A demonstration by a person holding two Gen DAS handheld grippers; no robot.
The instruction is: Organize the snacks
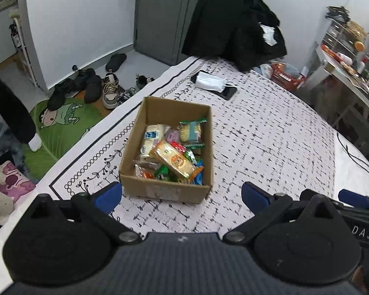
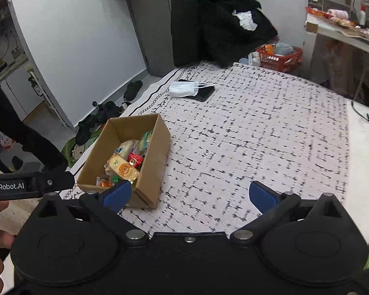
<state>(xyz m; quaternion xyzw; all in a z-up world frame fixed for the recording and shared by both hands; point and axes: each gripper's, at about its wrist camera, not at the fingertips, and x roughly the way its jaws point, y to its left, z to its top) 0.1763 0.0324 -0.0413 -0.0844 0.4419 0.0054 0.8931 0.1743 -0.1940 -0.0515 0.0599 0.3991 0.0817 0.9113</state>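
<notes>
An open cardboard box [image 1: 145, 184] sits on the patterned tablecloth and holds several wrapped snacks [image 1: 174, 158], with an orange-labelled cracker pack on top. In the left wrist view my left gripper [image 1: 182, 195] is open and empty, just in front of the box's near wall. In the right wrist view the same box [image 2: 155, 157] lies at the left, with the snacks [image 2: 124, 167] inside. My right gripper [image 2: 192, 196] is open and empty over bare cloth to the right of the box; its left finger overlaps the box's near corner.
A black phone with a white face mask [image 1: 212, 81] on it lies further back on the table. A black coat [image 1: 236, 19] hangs at the far edge. Shoes [image 1: 96, 88] and a green mat lie on the floor to the left. A red basket [image 2: 280, 57] and a cluttered shelf stand at the right.
</notes>
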